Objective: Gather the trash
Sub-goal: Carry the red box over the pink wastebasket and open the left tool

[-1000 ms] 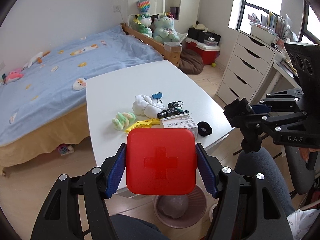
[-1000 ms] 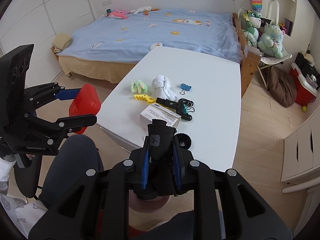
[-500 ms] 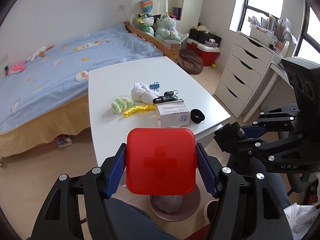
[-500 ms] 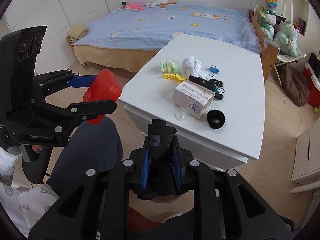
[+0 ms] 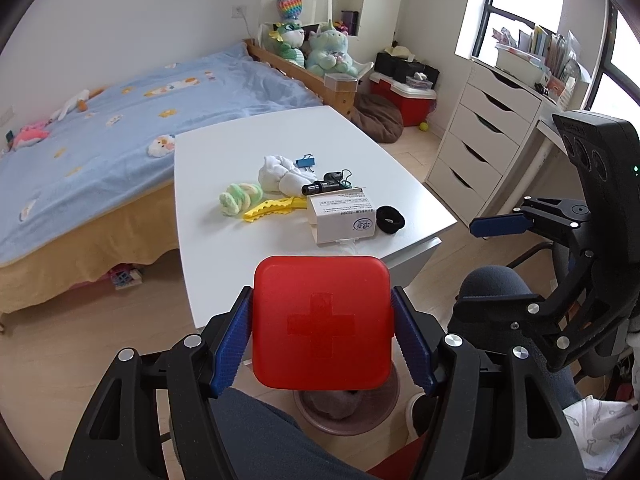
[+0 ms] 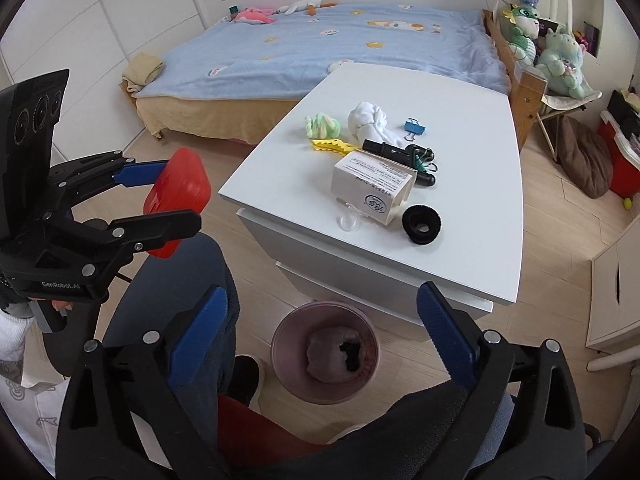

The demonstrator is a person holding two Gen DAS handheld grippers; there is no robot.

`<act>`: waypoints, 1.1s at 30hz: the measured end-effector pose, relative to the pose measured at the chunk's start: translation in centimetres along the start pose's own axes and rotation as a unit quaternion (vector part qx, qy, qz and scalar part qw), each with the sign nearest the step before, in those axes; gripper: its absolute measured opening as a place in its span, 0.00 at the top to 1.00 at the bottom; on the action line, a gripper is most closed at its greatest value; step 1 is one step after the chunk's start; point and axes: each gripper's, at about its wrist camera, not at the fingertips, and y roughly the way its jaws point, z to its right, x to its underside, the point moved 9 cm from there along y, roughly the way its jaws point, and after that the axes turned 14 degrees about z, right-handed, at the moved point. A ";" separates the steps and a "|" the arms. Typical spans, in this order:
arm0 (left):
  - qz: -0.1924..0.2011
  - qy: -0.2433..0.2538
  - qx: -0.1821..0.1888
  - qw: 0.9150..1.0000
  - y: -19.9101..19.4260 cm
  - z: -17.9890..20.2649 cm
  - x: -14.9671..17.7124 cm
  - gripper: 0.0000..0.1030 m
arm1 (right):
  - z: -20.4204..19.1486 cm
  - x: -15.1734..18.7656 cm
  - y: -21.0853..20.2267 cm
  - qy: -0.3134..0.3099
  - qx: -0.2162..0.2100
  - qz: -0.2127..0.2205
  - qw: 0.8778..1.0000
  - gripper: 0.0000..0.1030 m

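Red case clamped in left gripper
Right gripper opening, empty, over pink bin below table's near edge.

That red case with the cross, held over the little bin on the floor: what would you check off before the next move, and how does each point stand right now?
1. Red case gripped by the left claw: ok, a pad presses on each side.
2. Right claw free: ok, its jaws are opening with nothing between them.
3. Bin within reach: ok, it stands on the floor below both claws.
4. Room in the bin: ok, only a dark scrap in the liner.
5. Red case directly above the bin: cannot tell; it overlaps the rim only in the left view.
6. Table cleared: not ok, a box and black ring remain.
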 end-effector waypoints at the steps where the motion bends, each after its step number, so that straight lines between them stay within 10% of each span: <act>1: -0.001 0.000 0.001 1.000 0.0 0.1 0.0 0.37 | 0.3 0.0 -0.1 0.003 0.003 0.001 1.000 0.08; 27: -0.016 0.040 0.047 0.998 0.5 4.1 0.8 0.36 | 5.0 -1.0 -3.7 0.032 0.084 0.043 0.995 0.07; 29: -0.011 0.037 0.053 0.998 0.5 4.4 0.6 0.12 | 5.2 -1.0 -3.9 0.034 0.086 0.043 0.995 0.07; 33: -0.012 0.029 0.046 0.998 0.9 4.0 0.5 0.09 | 5.2 -0.9 -3.9 0.036 0.085 0.043 0.995 0.07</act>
